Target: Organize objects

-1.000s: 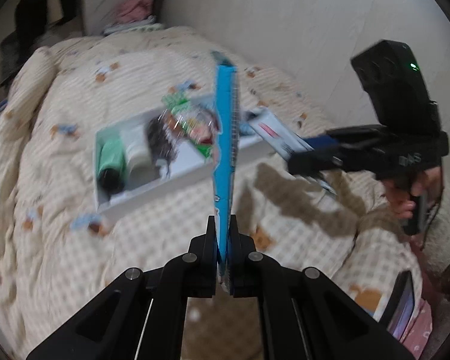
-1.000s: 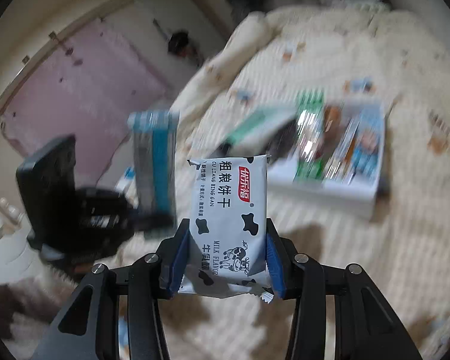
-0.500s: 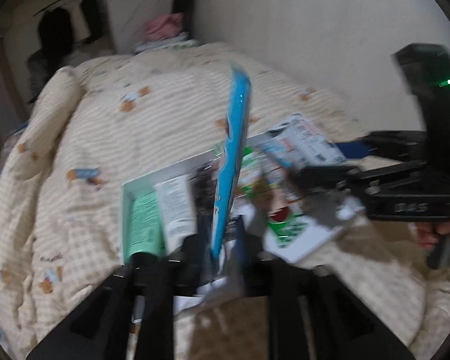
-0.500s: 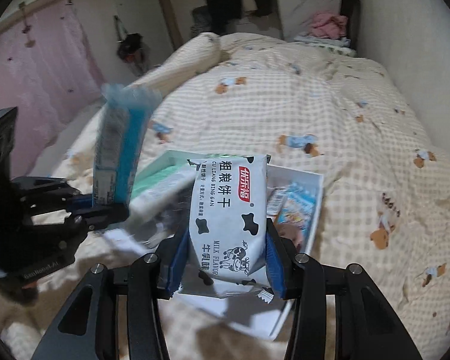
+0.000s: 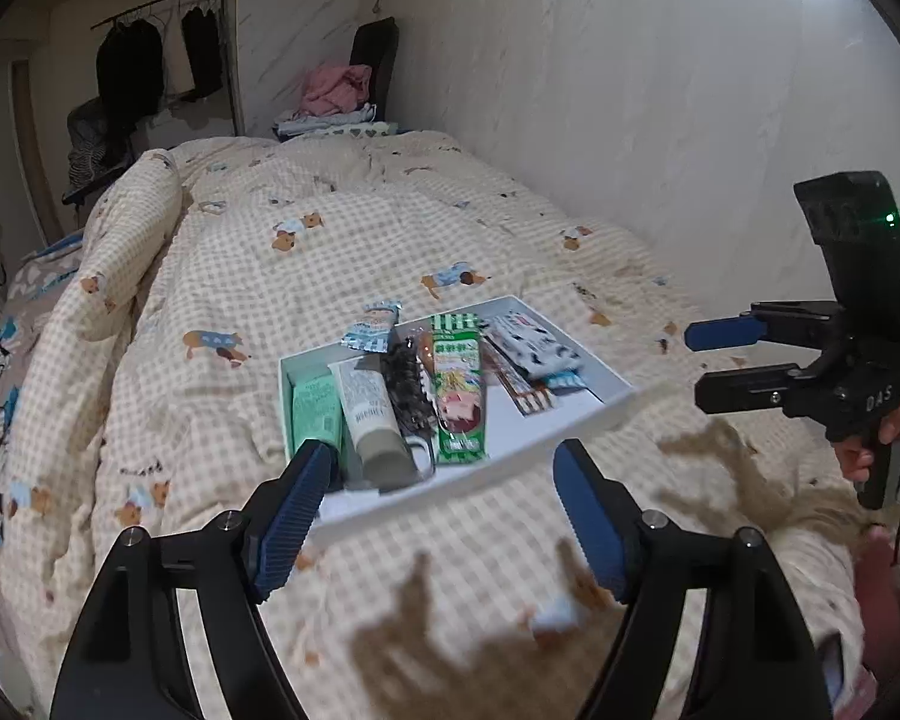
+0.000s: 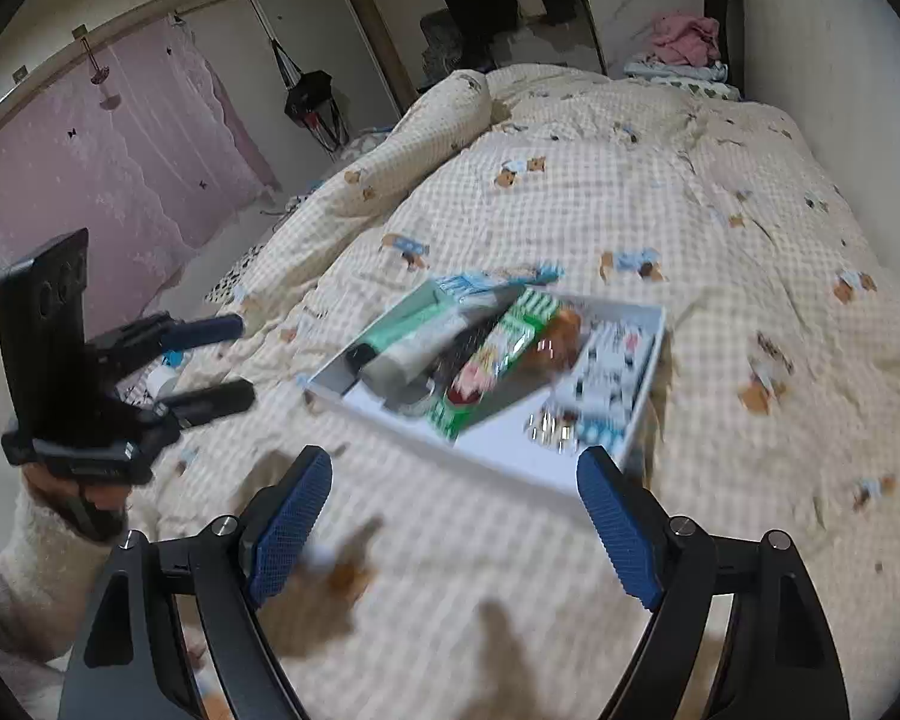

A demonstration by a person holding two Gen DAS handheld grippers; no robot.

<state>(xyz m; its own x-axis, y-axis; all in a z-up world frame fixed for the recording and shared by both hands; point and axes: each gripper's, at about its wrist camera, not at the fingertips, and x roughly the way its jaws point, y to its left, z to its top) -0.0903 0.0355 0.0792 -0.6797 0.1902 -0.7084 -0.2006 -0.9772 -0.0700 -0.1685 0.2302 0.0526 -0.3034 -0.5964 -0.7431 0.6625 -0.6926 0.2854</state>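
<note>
White tray (image 5: pixel 576 423) on the quilt (image 5: pixel 330 252) holds our tubes and snack packets, long axes mostly running front to back. Green packet (image 5: pixel 457 387) sits mid-tray; its writing is too small to read. Left gripper (image 5: pixel 444 510) and right gripper (image 6: pixel 453 525) both gape wide, holding nothing.

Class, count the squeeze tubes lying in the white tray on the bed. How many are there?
2. A green tube lies at the left end of the white tray; a white tube lies right beside it. Others could be hidden under the snack packets.
</note>
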